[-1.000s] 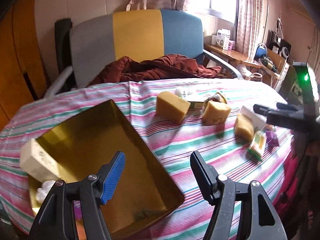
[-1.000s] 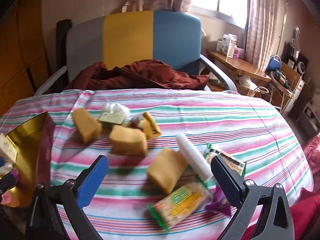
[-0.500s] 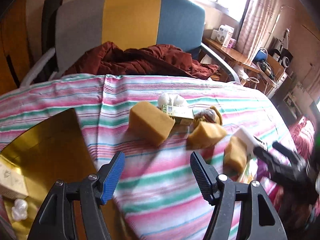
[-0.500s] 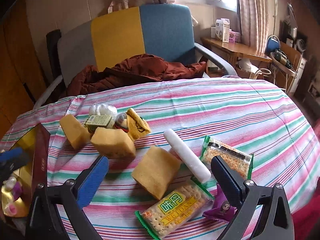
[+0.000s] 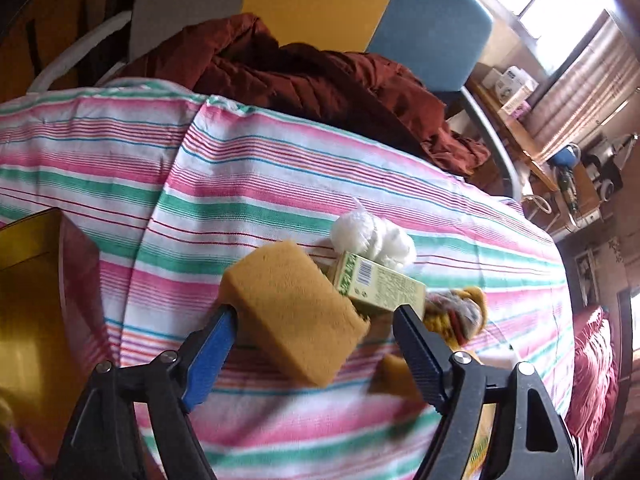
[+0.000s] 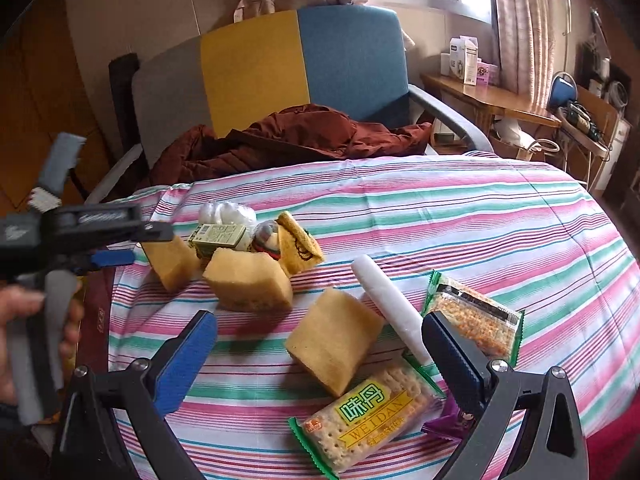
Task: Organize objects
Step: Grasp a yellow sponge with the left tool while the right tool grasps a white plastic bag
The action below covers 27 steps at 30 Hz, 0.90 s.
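While left claw (image 5: 312, 344) drops on nearest sponge block (image 5: 294, 314), jaws just widened to straddle it, pads not yet pressing; gold box (image 5: 28, 320) waits left of claw as likely destination; right claw (image 6: 320, 348) agape, empty, parked above another sponge (image 6: 334, 344) on striped surface (image 6: 480, 216)

Lying on the striped cloth are three yellow foam sponge blocks (image 6: 172, 260) (image 6: 250, 286) (image 6: 334, 344), two clear cracker packets (image 6: 370, 420) (image 6: 474, 318) — and one white paper-wrapped roll (image 6: 386, 300), one small green carton (image 6: 218, 236).
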Tool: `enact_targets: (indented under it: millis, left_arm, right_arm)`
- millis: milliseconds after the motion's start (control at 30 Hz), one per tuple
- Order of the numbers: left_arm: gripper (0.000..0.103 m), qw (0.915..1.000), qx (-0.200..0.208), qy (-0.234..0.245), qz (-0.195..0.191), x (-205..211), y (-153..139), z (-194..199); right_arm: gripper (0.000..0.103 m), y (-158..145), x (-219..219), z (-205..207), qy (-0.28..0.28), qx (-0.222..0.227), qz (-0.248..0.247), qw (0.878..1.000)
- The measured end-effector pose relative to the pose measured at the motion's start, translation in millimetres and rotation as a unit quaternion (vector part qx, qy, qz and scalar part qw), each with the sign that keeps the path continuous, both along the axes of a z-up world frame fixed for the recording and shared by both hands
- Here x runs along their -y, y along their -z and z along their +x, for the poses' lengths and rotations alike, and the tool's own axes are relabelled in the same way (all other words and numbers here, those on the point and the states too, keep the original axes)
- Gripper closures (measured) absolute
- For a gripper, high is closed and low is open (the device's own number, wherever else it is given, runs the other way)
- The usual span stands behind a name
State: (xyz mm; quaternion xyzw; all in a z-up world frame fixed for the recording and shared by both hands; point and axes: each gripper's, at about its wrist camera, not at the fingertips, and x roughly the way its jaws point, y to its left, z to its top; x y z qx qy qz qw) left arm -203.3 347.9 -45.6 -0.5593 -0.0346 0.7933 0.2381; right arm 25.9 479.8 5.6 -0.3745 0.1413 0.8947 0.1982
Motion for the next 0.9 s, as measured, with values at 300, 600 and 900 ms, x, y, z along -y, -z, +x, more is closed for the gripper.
enact_targets:
  millis: [300,600,900]
  left_arm:
    - [0.029,0.9996,0.020,-0.019,-0.008,5.8,28.8,-14.7]
    - [0.041,0.9985,-0.031,0.045,0.004,18.5,10.7,25.5]
    - [0.041,0.9876,-0.107,0.114,0.015,39.3,-28.4,87.9]
  right_arm:
    - [0.000,-0.2,-0.6,0.5,0.000,-0.001,-0.003,1.000]
    - [0.000,0.9,-3.1,0.1,0.009,0.003,0.003,1.000]
    - [0.000,6.8,-2.2,-2.7,0.014,0.019,0.010,1.000]
